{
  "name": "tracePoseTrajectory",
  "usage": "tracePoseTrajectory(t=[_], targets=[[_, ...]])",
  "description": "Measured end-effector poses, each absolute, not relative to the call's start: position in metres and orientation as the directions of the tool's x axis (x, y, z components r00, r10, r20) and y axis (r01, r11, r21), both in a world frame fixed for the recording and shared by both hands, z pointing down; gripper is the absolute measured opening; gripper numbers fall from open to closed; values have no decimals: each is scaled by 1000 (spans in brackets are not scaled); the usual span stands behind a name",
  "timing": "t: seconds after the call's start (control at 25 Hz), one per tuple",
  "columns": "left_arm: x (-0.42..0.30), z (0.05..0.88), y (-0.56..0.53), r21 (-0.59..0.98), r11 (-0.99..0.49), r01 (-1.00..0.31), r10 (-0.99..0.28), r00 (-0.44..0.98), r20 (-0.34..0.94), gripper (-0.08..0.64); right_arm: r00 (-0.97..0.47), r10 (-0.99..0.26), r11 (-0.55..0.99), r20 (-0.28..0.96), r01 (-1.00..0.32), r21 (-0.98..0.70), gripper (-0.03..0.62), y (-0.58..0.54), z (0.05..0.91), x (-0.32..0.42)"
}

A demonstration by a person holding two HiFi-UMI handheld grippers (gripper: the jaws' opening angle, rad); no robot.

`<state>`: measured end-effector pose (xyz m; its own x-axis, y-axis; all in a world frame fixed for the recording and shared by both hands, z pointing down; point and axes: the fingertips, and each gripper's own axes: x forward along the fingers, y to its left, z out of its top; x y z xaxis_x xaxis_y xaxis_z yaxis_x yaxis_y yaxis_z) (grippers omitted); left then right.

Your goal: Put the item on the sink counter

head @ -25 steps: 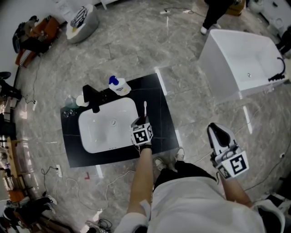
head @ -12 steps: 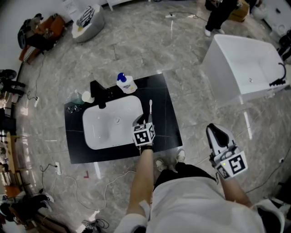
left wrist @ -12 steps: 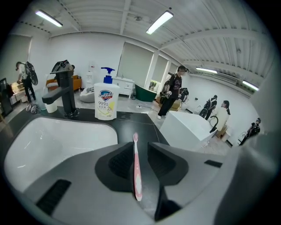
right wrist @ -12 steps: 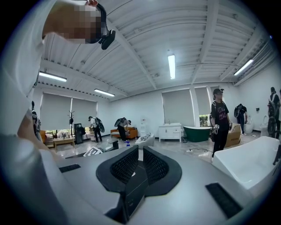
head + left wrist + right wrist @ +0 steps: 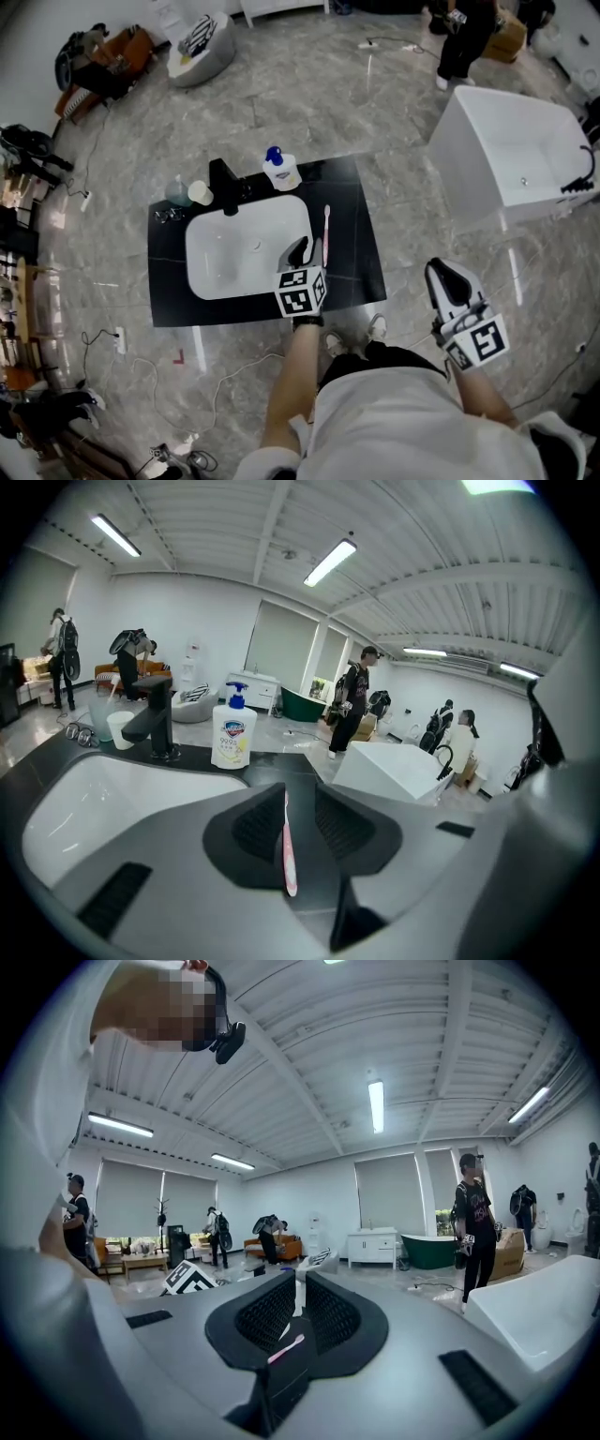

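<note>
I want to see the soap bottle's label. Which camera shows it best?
The left gripper view: the soap bottle stands upright facing it, label and blue pump plain. The head view shows it small from above. The right gripper view misses it.

Bright, even indoor light from long white fluorescent ceiling tubes (image 5: 329,562). Shadows are soft and weak. The polished grey marble floor (image 5: 281,112) shows a diffuse sheen, and the glossy black sink counter (image 5: 361,239) has mild reflections. All views have heavy fisheye with bowed lines, and both gripper views have black vignetted corners. Left gripper (image 5: 298,794) and right gripper (image 5: 298,1290) are soft near the lens. Head view edges are smeared.
</note>
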<state>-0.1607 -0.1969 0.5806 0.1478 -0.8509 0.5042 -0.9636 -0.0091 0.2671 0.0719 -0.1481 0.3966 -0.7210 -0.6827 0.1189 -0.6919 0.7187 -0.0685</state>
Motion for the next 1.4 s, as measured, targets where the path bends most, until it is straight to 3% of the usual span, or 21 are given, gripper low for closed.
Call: tracePoseTrajectory(t=[0.76,1.4], targets=[[-178,463,-126,267,-31,-963,-962,102,255,83,-775,-628,773,71,-632,-59,57,-132,384,51],[-171,402,-88,260,-26,-965,-991,59,123,52,-834,-549,832,44,-551,-70,57,-127,381,38]])
